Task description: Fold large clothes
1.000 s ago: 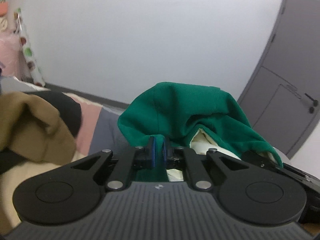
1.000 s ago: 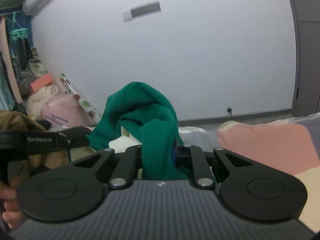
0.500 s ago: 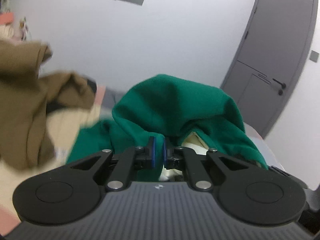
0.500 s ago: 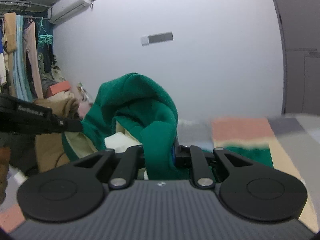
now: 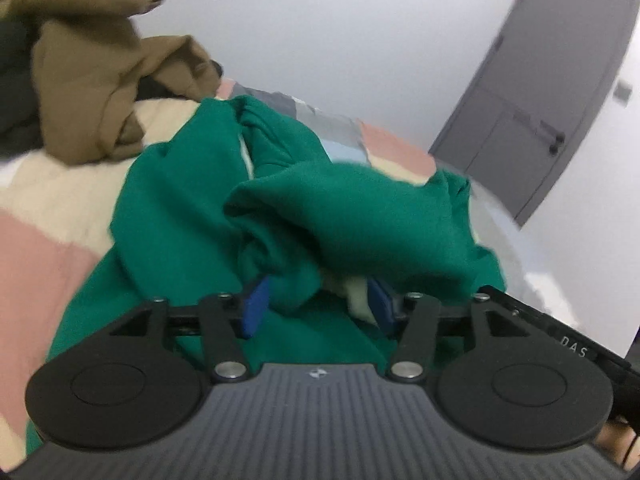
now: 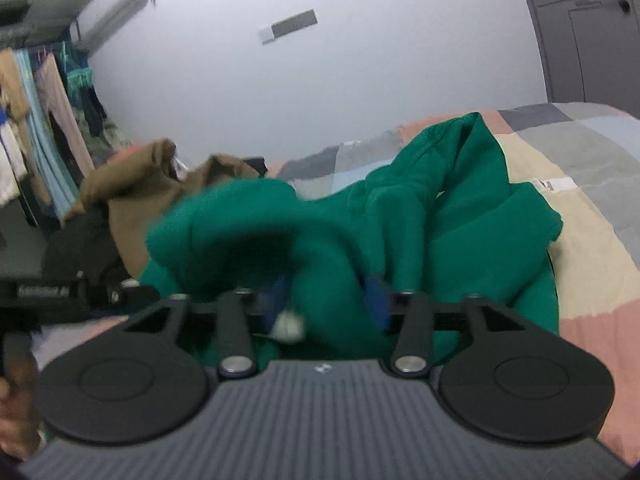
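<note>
A large green sweatshirt (image 5: 188, 216) with a cream lining lies bunched on the patchwork bed; it also shows in the right wrist view (image 6: 460, 208). My left gripper (image 5: 316, 308) is open, its blue pads (image 5: 252, 308) spread apart with a fold of green cloth lying loosely between them. My right gripper (image 6: 328, 300) is open too, with a blurred hump of the same cloth between its pads (image 6: 376, 300). Both grippers hover low over the near edge of the sweatshirt.
A brown garment (image 5: 92, 80) over a black one is heaped at the far left of the bed (image 5: 36, 256); it also shows in the right wrist view (image 6: 132, 196). A grey door (image 5: 552, 92) stands right. Hanging clothes (image 6: 40, 120) fill the left wall.
Both grippers came down toward the bed and opened, letting go of the green sweatshirt. The cloth has dropped from held up high to lying on the bed.
</note>
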`<state>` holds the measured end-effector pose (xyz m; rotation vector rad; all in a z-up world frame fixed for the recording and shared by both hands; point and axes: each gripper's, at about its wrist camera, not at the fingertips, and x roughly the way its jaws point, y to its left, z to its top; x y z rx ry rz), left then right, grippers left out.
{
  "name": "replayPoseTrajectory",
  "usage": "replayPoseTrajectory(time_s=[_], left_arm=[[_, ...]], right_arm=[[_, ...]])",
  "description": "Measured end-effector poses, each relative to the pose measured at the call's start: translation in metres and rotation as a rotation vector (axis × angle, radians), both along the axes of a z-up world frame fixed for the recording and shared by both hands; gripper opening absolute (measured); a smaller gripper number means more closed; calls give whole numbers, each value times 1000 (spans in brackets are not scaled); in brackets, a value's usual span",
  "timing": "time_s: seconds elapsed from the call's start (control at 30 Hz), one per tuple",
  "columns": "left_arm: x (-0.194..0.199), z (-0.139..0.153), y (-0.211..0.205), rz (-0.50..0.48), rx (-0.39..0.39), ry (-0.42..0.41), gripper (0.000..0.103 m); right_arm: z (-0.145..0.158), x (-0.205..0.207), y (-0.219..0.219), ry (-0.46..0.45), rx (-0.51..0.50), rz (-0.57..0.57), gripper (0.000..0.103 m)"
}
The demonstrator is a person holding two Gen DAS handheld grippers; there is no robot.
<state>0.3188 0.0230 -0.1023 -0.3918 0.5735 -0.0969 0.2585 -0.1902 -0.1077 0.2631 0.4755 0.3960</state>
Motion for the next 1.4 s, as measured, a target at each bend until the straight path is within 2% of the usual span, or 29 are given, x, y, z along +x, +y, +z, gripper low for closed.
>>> replayPoseTrajectory(time_s=[0.07, 0.1, 0.17, 0.27, 0.43, 0.57, 0.7, 0.9, 0.97, 1.07, 1.13, 1.27, 1.4], left_arm=[[-16, -2, 8, 9, -51, -11, 61], [-21, -2, 10, 15, -53, -20, 61], [-28, -1, 13, 18, -9, -30, 61], [-30, 4, 14, 36, 61, -21, 61], [-23, -1, 20, 25, 66, -11, 61], [-25, -10, 21, 40, 93, 22, 61], [-24, -15, 28, 53, 108, 34, 61], [-38, -16, 39, 55, 75, -9, 61], [-40, -18, 40, 61, 85, 1, 61], [-42, -18, 45, 71, 74, -5, 61], [-44, -17, 49, 76, 48, -14, 61], [-50, -13, 48, 68, 46, -41, 61], [-57, -10, 53, 90, 25, -60, 61]], right_arm=[[4, -5, -3, -7, 27, 1, 66], [4, -6, -5, -4, 42, 1, 68], [5, -15, -11, -9, 69, 5, 68], [12, -14, -3, -19, 73, 19, 80], [22, -1, 27, -15, 32, 79, 79], [26, 9, 51, -61, 0, 107, 79], [22, 26, 75, -58, -60, 117, 79], [-6, 43, 107, -13, -189, 181, 80], [-15, 43, 116, 1, -239, 192, 80], [-21, 36, 126, -31, -321, 200, 79], [-21, 34, 129, -35, -348, 195, 71], [-12, 27, 132, -24, -403, 176, 28], [9, 12, 122, -61, -383, 158, 15]])
